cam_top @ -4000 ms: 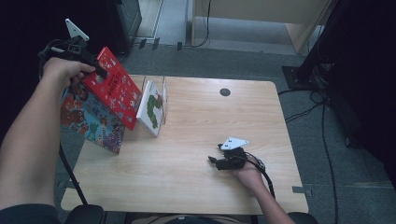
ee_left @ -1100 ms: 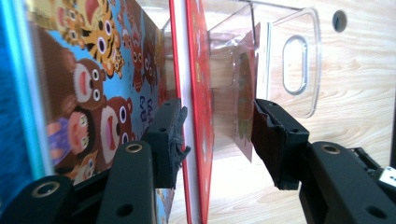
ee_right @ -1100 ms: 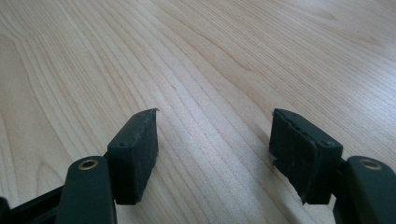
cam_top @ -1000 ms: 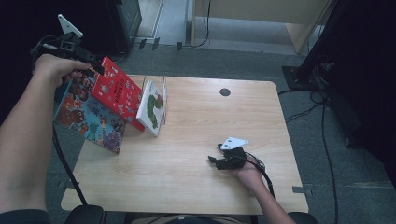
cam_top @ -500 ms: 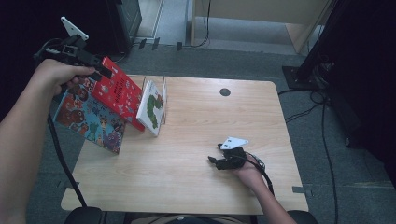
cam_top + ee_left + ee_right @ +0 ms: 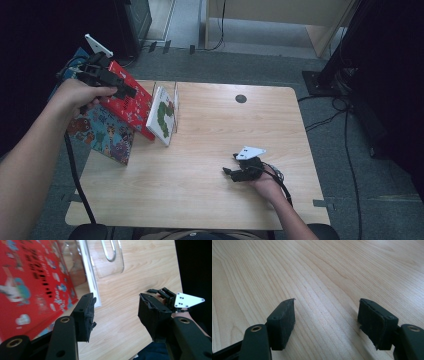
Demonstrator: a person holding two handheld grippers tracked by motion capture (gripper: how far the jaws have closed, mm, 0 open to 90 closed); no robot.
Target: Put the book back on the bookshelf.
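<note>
A red picture book point(image 6: 131, 104) leans against a white book with a green caterpillar point(image 6: 161, 116), which stands in a clear acrylic stand point(image 6: 175, 100) at the table's left. My left gripper point(image 6: 127, 92) hovers over the red book's upper edge. In the left gripper view the left gripper point(image 6: 116, 312) is open; its jaws have just been opening, with nothing between them. The red book point(image 6: 27, 285) lies to their left and the clear stand point(image 6: 110, 257) ahead. My right gripper point(image 6: 229, 172) rests low on the table at the front right. In its own view the right gripper point(image 6: 325, 320) is open and empty.
A colourful book point(image 6: 105, 132) leans at the wooden table's point(image 6: 210, 200) left edge below the red one. A dark round hole point(image 6: 241, 98) sits near the far edge. Cables trail on the floor at the right.
My left hand has moved right and slightly down, from beyond the red book's top corner to over the book. The right hand has kept still.
</note>
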